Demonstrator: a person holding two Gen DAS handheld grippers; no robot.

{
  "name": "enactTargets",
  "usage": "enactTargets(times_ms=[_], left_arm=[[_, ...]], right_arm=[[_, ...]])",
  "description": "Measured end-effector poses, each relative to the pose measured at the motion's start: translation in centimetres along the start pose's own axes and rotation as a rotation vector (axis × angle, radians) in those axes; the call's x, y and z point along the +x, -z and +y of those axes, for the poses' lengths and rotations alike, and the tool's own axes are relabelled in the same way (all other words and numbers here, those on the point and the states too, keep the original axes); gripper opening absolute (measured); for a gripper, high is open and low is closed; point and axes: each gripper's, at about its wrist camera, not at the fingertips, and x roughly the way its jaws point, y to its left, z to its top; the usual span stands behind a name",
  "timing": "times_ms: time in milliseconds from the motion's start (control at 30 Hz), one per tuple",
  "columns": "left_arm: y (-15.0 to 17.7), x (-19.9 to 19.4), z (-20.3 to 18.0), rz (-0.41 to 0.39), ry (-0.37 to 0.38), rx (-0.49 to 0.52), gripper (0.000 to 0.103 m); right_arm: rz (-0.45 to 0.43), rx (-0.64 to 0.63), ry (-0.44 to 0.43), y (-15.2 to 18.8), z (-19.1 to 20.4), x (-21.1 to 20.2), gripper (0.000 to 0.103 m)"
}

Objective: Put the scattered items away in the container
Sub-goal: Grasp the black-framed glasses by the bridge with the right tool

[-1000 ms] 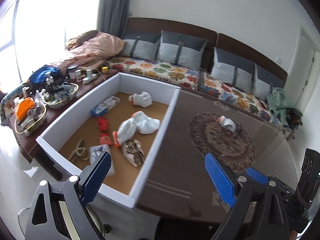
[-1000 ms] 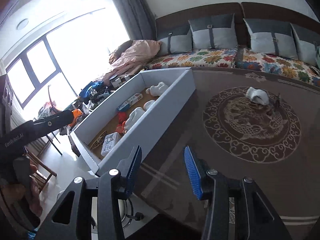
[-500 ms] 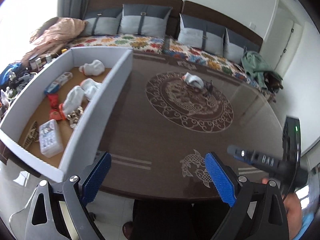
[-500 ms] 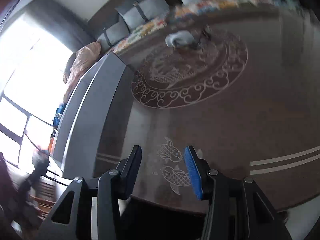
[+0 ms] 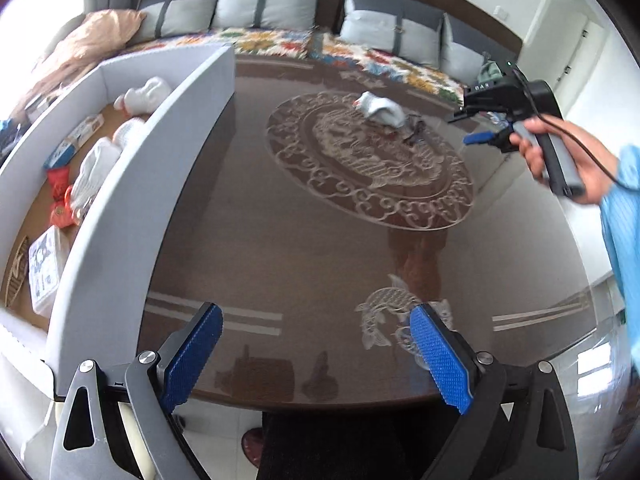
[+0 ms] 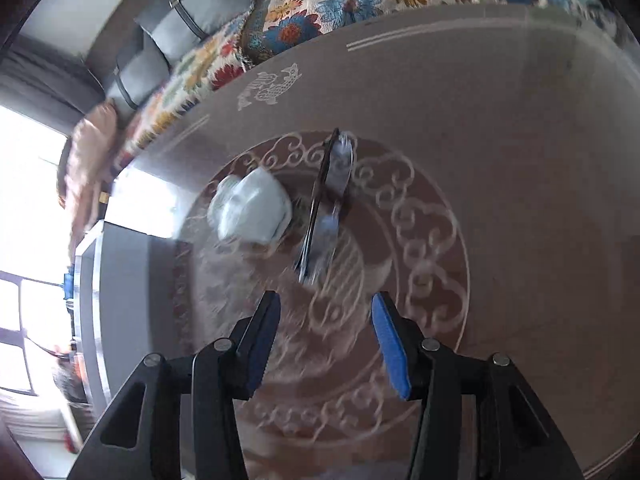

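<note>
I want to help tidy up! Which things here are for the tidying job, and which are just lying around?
For the job:
- white rolled sock on the brown table
- dark-framed glasses beside it
- white cardboard box
- right claw, open

Just lying about:
- grey cushions
- flowery sofa cover
- peach blanket

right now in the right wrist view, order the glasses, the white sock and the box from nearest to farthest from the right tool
1. Glasses: just ahead of the open right tool, on the table's medallion.
2. White sock: ahead and to the left, beside the glasses.
3. Box: far left, at the table's edge.
</note>
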Motion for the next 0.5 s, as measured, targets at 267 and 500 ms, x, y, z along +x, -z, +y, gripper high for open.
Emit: enactTargets(times_ms=[267,500], left_arm=[[-0.2,0.6,3.1,0.027,-0.026,-0.076,0.096],[-0.6,1.6,3.5,0.052,-0.022,-0.087,0.096]], right_arm=[[0.006,0.061,0.02,-3.7,0.1,3.9,0.048],[0.0,0.062,0.07,-5.7,0.4,6.4,0.048]])
